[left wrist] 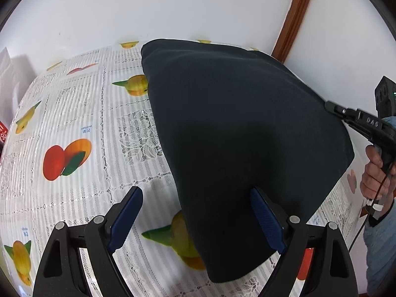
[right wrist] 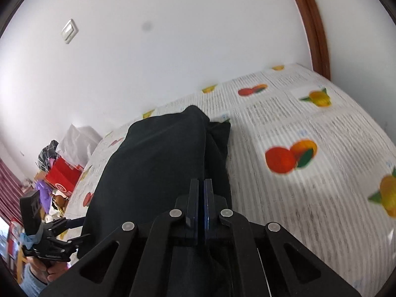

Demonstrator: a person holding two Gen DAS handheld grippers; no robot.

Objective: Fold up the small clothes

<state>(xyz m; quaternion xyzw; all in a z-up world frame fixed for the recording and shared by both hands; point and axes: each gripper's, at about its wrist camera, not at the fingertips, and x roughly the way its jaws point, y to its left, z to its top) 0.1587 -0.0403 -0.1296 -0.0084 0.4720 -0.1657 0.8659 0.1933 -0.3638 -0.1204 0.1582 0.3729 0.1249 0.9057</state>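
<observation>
Across the centre of the left wrist view, dark cloth (left wrist: 237, 136) lies on the fruit-print tablecloth (left wrist: 74, 128), covering part of a printed fruit at lower centre. Left tongs (left wrist: 196, 219) stand wide apart, clamping nothing. Right tongs (left wrist: 330, 106) reach the cloth's right edge; tips hard to make out.

Right wrist view: right tongs (right wrist: 201, 185) are pressed together on a raised cloth (right wrist: 153, 163) fold. Tablecloth (right wrist: 309, 173) is blurred. Left tongs (right wrist: 83, 229) sit lower left, apart. Red box (right wrist: 61, 178) at left edge, contents unclear.
</observation>
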